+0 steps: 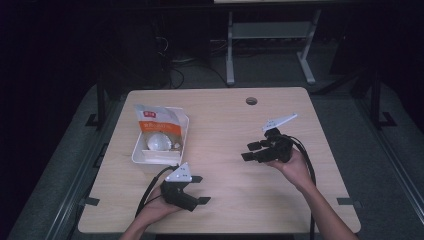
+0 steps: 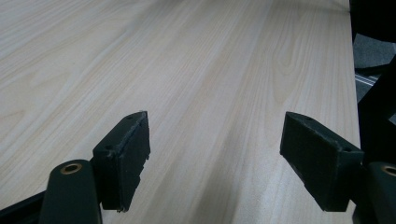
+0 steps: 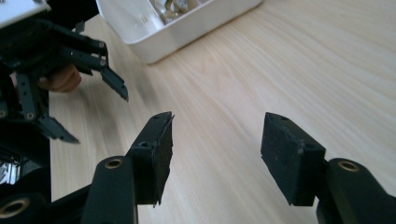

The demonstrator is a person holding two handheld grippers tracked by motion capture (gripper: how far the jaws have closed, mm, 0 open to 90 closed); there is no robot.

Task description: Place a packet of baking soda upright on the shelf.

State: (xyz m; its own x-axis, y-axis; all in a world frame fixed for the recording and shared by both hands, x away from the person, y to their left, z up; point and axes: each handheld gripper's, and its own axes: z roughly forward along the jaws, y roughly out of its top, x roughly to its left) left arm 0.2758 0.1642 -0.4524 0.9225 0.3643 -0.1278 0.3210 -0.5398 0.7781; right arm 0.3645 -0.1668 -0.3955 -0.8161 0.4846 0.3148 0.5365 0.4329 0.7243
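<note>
**Both claws empty, white tray sits upper left of them**

I hold my left claw (image 1: 197,189) low at the bottom centre-left of the high view, jaws apart, nothing between them; its own view has bare pale wooden tabletop (image 2: 196,70) between the two black pads (image 2: 123,158). My right claw (image 1: 248,151) is at centre-right of the high view, pointing toward the left of frame, jaws apart and empty; in its own view the gap between them frames bare wood.

The thing I take as the target: a white rectangular plastic tray (image 1: 137,155) in the left-centre of the high view, with a white and orange printed bag (image 1: 156,120) leaning in its far end and a pale round object (image 1: 159,143) below it. The tray's long axis runs roughly near-to-far on the table.

Key relation: the tray lies just up and left of my left claw, near but not touching. From my right claw it is well apart, across open table to the left of frame. My left hand is the nearer. In the right gripper view the tray (image 3: 187,28) sits at top centre, my left claw (image 3: 88,65) at upper left beside it.

Hard to read: the small shiny bits (image 3: 173,8) in the tray are cut off by the frame top; I can't tell what the round object is. The bag print is too small to read.
</note>
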